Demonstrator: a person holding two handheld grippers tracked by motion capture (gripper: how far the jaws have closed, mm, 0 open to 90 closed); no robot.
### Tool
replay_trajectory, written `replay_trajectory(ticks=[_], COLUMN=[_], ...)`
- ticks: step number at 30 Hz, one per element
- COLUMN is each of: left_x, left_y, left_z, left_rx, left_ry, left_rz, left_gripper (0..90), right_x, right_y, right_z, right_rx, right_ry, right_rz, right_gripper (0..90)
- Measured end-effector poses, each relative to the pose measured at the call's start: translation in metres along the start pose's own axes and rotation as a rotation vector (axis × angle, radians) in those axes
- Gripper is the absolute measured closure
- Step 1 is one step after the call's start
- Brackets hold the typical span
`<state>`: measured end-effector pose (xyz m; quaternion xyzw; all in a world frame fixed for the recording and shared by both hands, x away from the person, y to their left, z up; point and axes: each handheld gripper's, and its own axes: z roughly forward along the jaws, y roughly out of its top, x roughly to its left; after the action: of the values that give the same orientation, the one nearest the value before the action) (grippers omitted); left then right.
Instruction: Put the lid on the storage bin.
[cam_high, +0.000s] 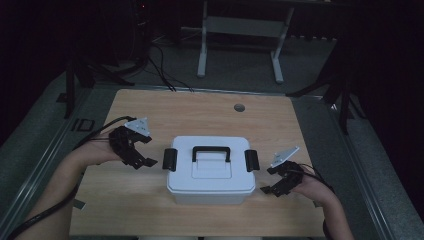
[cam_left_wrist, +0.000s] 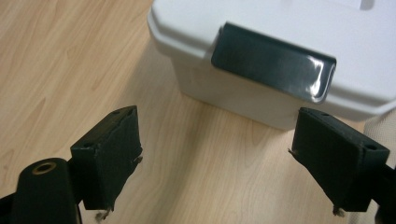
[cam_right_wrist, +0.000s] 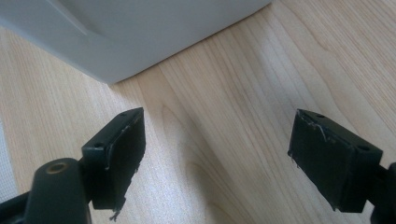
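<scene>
A white plastic box with a black carry handle and a black latch on each end stands in the middle of the wooden table. My left gripper hangs open just left of the box, pointed at its left latch. In the left gripper view that latch lies a short way beyond the open left gripper, nothing between the jaws. My right gripper stands open by the box's right front corner, below the right latch. In the right gripper view the right gripper frames bare wood, with the box's corner ahead.
A round cable hole sits near the table's far edge. Beyond the table stand a white desk frame and dark stand legs with cables on the floor. Bare wood lies on all sides of the box.
</scene>
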<state>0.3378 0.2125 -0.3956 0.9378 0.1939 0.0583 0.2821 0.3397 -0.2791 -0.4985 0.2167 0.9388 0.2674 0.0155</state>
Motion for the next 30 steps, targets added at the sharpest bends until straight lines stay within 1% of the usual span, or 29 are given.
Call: replay_trajectory(ticks=[2, 5, 6, 7, 9, 10, 12, 18, 20, 23, 24, 25, 26, 30], left_x=[-0.001, -0.001, -0.001, -0.002, -0.002, -0.002, -0.003, -0.004, -0.004, -0.003, -0.003, -0.002, -0.002, 0.0], left_y=[-0.009, -0.017, -0.017, -0.023, -0.028, -0.028, -0.037, -0.049, -0.053, -0.06, -0.062, -0.065, -0.068, -0.078], left_z=[-0.001, -0.001, -0.001, 0.0, 0.0, 0.0, 0.003, 0.009, 0.011, 0.013, 0.014, 0.014, 0.016, 0.022], left_rx=[0.0, 0.006, 0.006, -0.001, -0.004, -0.004, -0.008, -0.008, -0.014, -0.029, -0.04, -0.044, -0.05, -0.053], left_ry=[-0.001, 0.004, 0.004, 0.004, -0.001, -0.001, -0.005, -0.01, -0.012, -0.012, -0.012, -0.006, 0.003, 0.004], left_rz=[-0.009, -0.018, -0.018, -0.031, -0.035, -0.035, -0.046, -0.062, -0.066, -0.082, -0.086, -0.083, -0.089, -0.107], left_gripper=[15.5, 15.5, 15.5, 15.5, 15.5, 15.5, 15.5, 15.5, 15.5, 15.5, 15.5, 15.5, 15.5, 15.5], right_x=[0.0, -0.001, -0.001, -0.001, -0.001, -0.001, -0.001, -0.002, -0.002, -0.002, -0.002, -0.003, -0.003, -0.003], right_y=[-0.001, -0.003, -0.003, -0.004, -0.004, -0.004, -0.005, -0.007, -0.007, -0.008, -0.009, -0.009, -0.01, -0.011], right_z=[-0.001, -0.001, -0.001, -0.001, -0.001, -0.001, -0.001, -0.001, -0.001, -0.001, -0.001, -0.001, -0.001, -0.001], right_rx=[-0.005, -0.007, -0.006, -0.007, -0.009, -0.009, -0.014, -0.016, -0.02, -0.021, -0.022, -0.025, -0.027, -0.031], right_ry=[-0.001, -0.001, -0.002, -0.002, -0.004, -0.004, -0.004, -0.005, -0.008, -0.008, -0.008, -0.009, -0.009, -0.009], right_rz=[0.001, 0.005, 0.008, 0.011, 0.012, 0.012, 0.012, 0.014, 0.014, 0.021, 0.02, 0.022, 0.023, 0.028], right_gripper=[18.2, 18.2, 18.2, 18.2, 18.2, 18.2, 18.2, 18.2, 18.2, 18.2, 18.2, 18.2, 18.2, 18.2])
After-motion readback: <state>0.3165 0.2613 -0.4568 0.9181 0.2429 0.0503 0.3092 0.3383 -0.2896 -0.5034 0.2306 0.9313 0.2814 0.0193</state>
